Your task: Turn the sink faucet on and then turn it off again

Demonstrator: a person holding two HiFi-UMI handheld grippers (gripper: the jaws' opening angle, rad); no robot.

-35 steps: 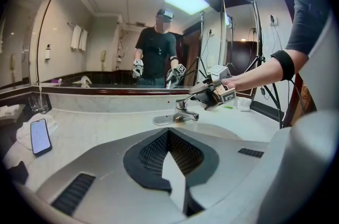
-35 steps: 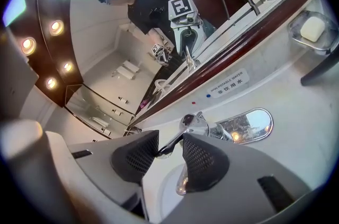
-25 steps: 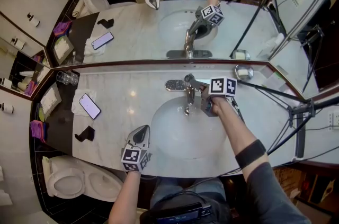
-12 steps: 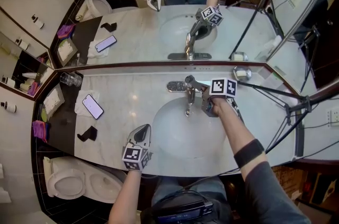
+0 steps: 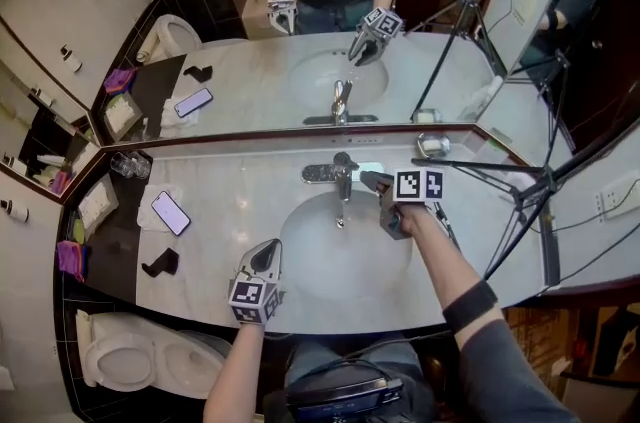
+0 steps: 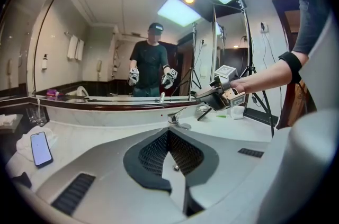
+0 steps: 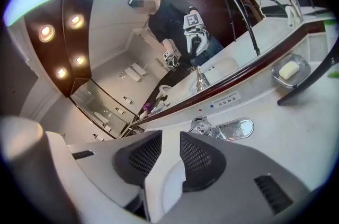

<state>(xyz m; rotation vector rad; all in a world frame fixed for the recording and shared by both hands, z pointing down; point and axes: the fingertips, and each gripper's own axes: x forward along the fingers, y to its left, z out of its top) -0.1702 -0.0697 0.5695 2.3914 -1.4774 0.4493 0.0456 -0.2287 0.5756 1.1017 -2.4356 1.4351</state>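
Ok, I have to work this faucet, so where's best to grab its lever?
Probably the free tip of the lever, reached from the front, over the basin. It looks like a thin bar slanting up off the faucet toward that side, so the tip stands clear for a pinch above and below.

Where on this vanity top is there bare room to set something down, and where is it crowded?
Bare marble counter lies between the phone and the basin, left of the faucet. A second patch sits right of the basin, bordered by the tripod leg. Crowded: the left end with phone, glass and small black object; the back right corner with the soap dish.
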